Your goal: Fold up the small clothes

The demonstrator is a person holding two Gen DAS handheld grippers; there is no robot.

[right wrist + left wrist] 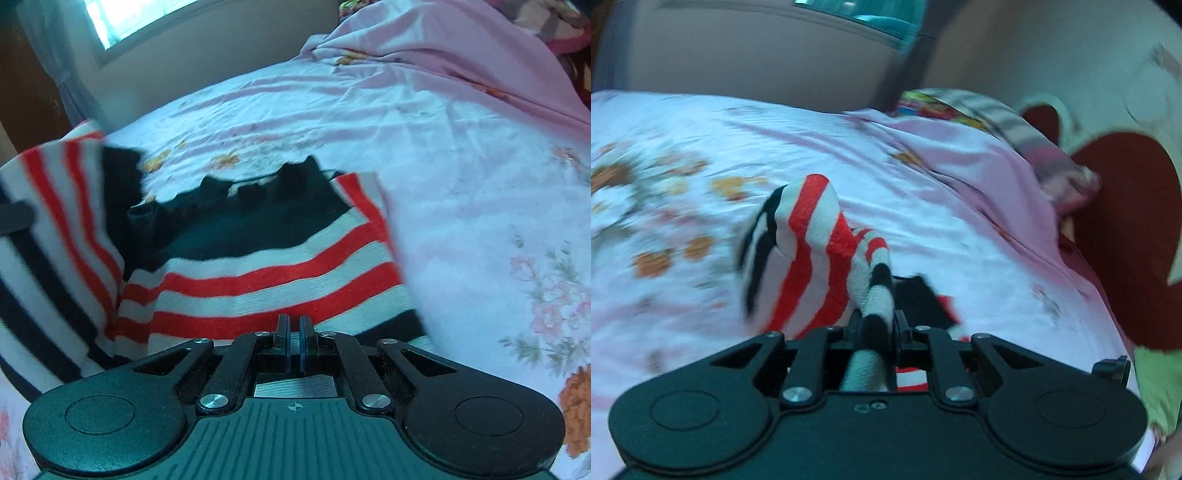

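— Striped garment (258,273) lies where?
— On the bed (461,184), at twelve o'clock of the right gripper (294,332), whose jaws sit nearly together.
— Left gripper (875,325)?
— Clamped on a bunched fold of it.

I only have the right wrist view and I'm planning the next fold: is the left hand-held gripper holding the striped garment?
Observer: Yes. The left hand-held gripper is shut on a bunched black-and-white part of the striped garment.
Operator: Is that cloth lying flat?
Observer: No, it stands up in a hump ahead of the gripper, over the floral sheet.
Operator: Anything else nearby on that side?
Observer: A red-and-white heart-patterned cloth lies beyond the sheet's right edge.
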